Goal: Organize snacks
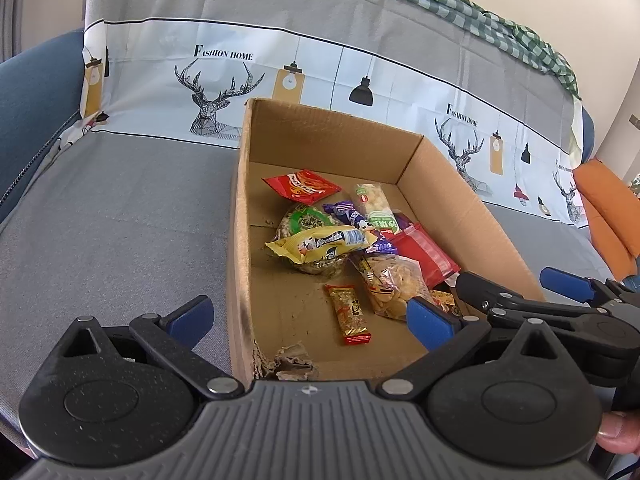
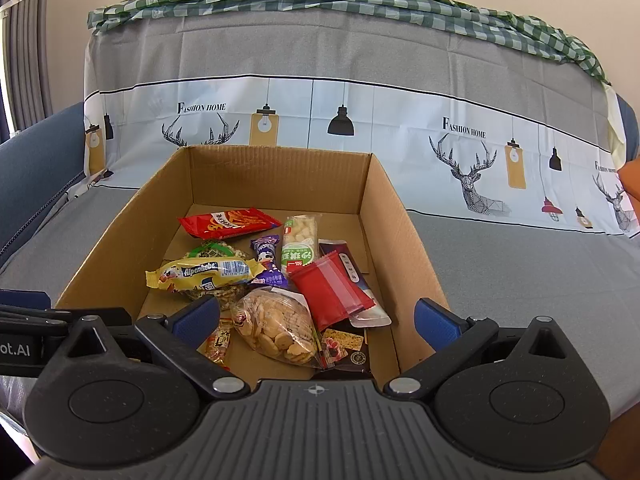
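An open cardboard box (image 1: 448,184) (image 2: 276,176) sits on a sofa and holds several snack packets. Among them are a yellow Alpenliebe packet (image 1: 320,242) (image 2: 204,272), a red strip-snack bag (image 1: 302,186) (image 2: 228,222), a clear bag of round crackers (image 1: 394,284) (image 2: 276,326), a red pouch (image 1: 428,254) (image 2: 332,290) and a small gold bar (image 1: 350,314). My left gripper (image 1: 310,318) is open and empty over the box's near left wall. My right gripper (image 2: 316,316) is open and empty above the cracker bag; it also shows in the left wrist view (image 1: 516,286).
The sofa (image 1: 112,216) has a grey cover with a white deer-print band (image 2: 460,148). A green checked cloth (image 2: 320,0) lies along the backrest top. An orange cushion (image 1: 608,216) lies at the right. The box's near corner is torn (image 1: 292,362).
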A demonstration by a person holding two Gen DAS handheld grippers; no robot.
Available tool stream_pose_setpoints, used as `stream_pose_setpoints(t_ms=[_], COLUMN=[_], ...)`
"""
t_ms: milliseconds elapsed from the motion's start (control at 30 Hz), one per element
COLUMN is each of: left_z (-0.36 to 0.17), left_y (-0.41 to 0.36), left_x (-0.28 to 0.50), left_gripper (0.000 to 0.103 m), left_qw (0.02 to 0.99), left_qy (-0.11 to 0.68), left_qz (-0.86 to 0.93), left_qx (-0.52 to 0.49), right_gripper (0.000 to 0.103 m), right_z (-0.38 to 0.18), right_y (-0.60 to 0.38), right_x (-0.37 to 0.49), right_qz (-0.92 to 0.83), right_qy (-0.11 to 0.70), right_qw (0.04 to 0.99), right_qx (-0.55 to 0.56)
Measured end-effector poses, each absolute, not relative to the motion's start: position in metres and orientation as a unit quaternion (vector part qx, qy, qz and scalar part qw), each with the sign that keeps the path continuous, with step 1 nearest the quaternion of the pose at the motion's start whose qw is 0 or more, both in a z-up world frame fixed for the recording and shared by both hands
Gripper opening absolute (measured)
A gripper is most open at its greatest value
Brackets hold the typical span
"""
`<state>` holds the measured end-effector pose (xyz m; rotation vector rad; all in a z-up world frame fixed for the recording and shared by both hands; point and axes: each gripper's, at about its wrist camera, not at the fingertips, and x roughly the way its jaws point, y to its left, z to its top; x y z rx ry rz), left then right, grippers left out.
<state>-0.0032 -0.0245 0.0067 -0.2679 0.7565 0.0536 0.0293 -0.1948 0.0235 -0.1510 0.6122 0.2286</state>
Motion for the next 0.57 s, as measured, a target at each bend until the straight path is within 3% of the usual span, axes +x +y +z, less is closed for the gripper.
stream_pose_setpoints(t_ms=[567], left_z=[0.0082], left_y=[-0.0287], left_x=[-0.0038], left_gripper=[0.103], left_qw=[0.926], left_qy=[0.355], left_qz=[0.006], left_qx=[-0.128], right_gripper=[0.102], right_z=[0.0232], right_y=[-0.1946], right_x=[0.0296], right_qz=[0.109], right_qy=[0.306], right_qw=[0.943], right_qx=[-0.065])
